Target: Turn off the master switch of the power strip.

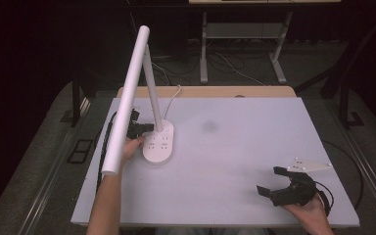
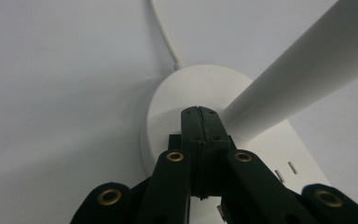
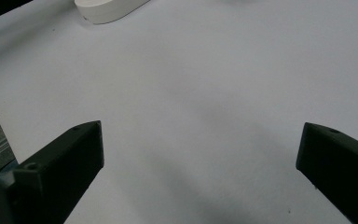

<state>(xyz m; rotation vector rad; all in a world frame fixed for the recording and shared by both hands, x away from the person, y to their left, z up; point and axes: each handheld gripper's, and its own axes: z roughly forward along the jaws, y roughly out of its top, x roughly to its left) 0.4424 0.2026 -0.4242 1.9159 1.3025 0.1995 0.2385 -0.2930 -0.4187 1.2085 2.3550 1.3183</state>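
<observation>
Left hand-held gripper (image 1: 146, 128), jaws pressed together with nothing between, tips on the white oval plastic lamp base (image 1: 158, 147) at the stem foot, probably to press a control. Base sits at nine o'clock on the white table (image 1: 235, 147). White tubular lamp head (image 1: 126, 100) runs twelve-to-six. Right hand-held gripper (image 1: 274, 180), jaws spread and empty, idles at five o'clock.

The left gripper (image 1: 149, 128) has its jaws pressed together, while the right gripper (image 1: 270, 181) rests wide open, apparently low.

The lamp's white bar (image 1: 126, 98) hides part of the left gripper (image 1: 144, 128). The base's markings (image 1: 158, 142) are too small to read.
</observation>
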